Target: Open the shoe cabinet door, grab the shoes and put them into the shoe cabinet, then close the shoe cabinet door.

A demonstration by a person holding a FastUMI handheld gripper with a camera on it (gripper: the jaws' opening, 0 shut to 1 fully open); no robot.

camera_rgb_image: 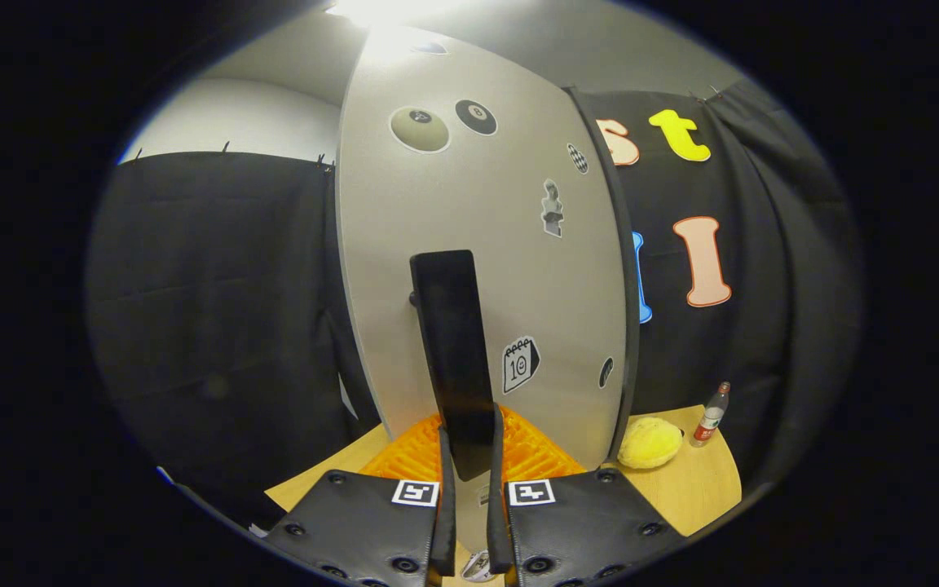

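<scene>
At the bottom centre of the frame the gripper (469, 481) was closed down to a narrow gap, both fingers pressing on the lower end of the black door handle (455, 359). The handle ran up the middle of the pale shoe cabinet door (478, 212), which carried stickers, one a calendar page marked 10 (520, 364). Under the door lay an orange ribbed mat (531, 452) on the wooden table (698, 481); at lower right sat a yellow plush (650, 443) and, beyond it, a small bottle (711, 414) with an unreadable label.

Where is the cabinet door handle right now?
In the gripper view, the black handle stands out from the grey cabinet door, its lower end pinched between the fingers of the gripper, above the orange mat.
</scene>
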